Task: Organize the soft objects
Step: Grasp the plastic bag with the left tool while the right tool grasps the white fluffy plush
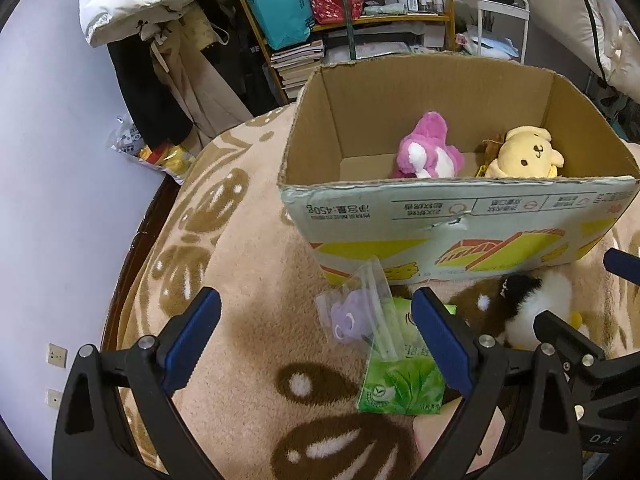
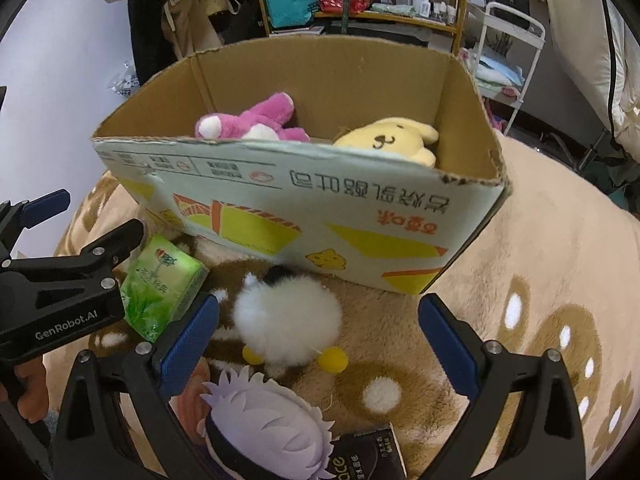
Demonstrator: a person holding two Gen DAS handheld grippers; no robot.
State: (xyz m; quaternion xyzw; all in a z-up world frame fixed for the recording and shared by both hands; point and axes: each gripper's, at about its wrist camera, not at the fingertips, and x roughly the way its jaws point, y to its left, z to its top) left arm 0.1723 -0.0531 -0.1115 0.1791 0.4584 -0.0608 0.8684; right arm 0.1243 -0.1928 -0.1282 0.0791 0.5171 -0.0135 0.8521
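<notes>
1. The right gripper (image 2: 318, 332) hangs spread wide and empty, its jaws either side of the white fluffy toy (image 2: 288, 322) on the blanket, neither pad touching it. The left gripper (image 1: 316, 328) is likewise wide open and holds nothing, poised just above the clear pouch and tissue pack.
2. The patterned blanket (image 2: 540, 280) bears everything; the cardboard box (image 2: 280, 208) stands on it, open-topped, just behind the loose items.
3. Inside the box already lie the pink plush (image 1: 428, 152) and the yellow plush (image 1: 528, 154), side by side, so sorting looks partly done.
4. Outside it: the white fluffy toy, black-topped with yellow feet, just in front of the box wall; a white-haired plush head (image 2: 268, 428) nearer the right-hand camera; a dark packet (image 2: 368, 456) beside that.
5. The green tissue pack (image 1: 404, 376) lies left of the fluffy toy, with the clear pouch (image 1: 360, 312), a small purple charm inside, resting partly on it.
6. Step in hand, by my reading: picking up the fluffy toy. Next calls for lowering the right jaws around its body, closing gently, then lifting clear of the box rim.
</notes>
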